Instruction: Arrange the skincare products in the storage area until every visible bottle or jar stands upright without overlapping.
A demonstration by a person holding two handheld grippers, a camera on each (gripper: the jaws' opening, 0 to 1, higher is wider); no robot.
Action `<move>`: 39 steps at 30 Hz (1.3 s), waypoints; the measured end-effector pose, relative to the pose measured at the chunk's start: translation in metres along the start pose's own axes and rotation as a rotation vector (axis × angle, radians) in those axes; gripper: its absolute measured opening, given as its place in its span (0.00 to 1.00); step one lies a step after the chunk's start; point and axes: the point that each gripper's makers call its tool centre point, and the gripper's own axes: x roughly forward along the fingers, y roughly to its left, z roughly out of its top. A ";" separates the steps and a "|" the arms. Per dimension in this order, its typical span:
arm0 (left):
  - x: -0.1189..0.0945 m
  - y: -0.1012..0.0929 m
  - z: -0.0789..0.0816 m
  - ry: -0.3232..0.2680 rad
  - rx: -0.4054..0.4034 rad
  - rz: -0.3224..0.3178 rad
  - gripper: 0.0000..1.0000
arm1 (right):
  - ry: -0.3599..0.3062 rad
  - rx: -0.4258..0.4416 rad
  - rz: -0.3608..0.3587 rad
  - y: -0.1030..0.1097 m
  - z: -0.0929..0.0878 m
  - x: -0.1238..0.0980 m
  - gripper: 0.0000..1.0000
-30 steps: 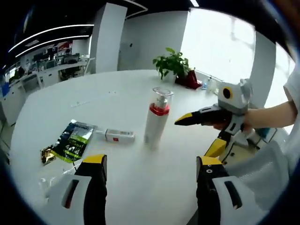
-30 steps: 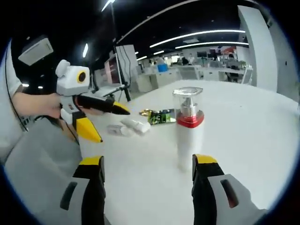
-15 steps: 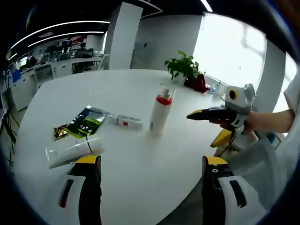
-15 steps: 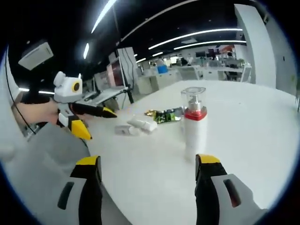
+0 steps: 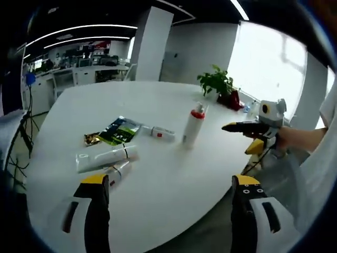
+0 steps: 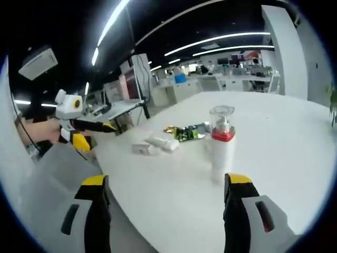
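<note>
white pump bottle (image 5: 192, 125) stands upright on the table (image 5: 174, 174); both grippers' fingers spread wide, empty.

Wide bare table (image 5: 174, 179) is offered along the near edge. Toward the centre, passage is blocked by the upright pump bottle (image 5: 193, 125), lying tubes (image 5: 105, 157) and a sachet (image 5: 117, 130).

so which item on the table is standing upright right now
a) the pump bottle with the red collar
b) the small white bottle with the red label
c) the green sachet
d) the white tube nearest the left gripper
a: the pump bottle stands upright on the white table, while the tubes, sachet and small bottle lie flat.
</note>
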 end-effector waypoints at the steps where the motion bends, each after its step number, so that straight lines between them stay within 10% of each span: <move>1: -0.004 0.002 -0.001 0.000 -0.003 0.001 0.90 | 0.001 0.005 -0.003 0.002 0.000 0.002 0.92; 39: -0.031 0.029 -0.024 0.022 -0.012 -0.053 0.98 | 0.062 0.003 -0.092 0.026 0.012 0.013 0.99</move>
